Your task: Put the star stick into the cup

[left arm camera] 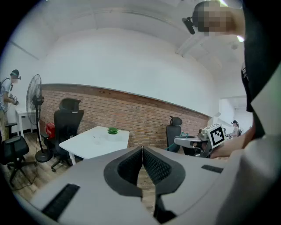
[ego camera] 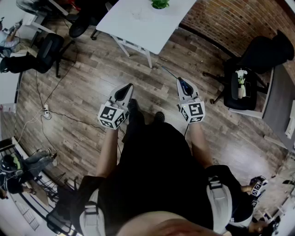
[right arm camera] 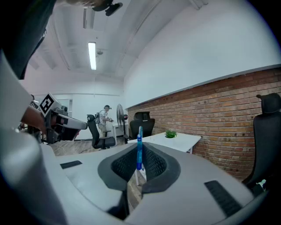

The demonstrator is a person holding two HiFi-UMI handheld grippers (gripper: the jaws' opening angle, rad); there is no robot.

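In the right gripper view, a thin blue stick (right arm camera: 139, 154) stands upright between the pads, with my right gripper (right arm camera: 139, 147) shut on it. From the head view, that gripper (ego camera: 180, 82) is held at waist height over the wood floor, the stick (ego camera: 184, 85) showing blue at its tip. My left gripper (ego camera: 127, 88) is level beside it; its pads (left arm camera: 142, 151) meet with nothing between them. No cup can be made out in any view.
A white table (ego camera: 138, 23) with a small green plant (ego camera: 160, 3) stands ahead, by a brick wall (ego camera: 239, 20). Black office chairs (ego camera: 251, 69) stand at the right and left (ego camera: 46, 53). Cables (ego camera: 46, 110) trail over the floor at the left.
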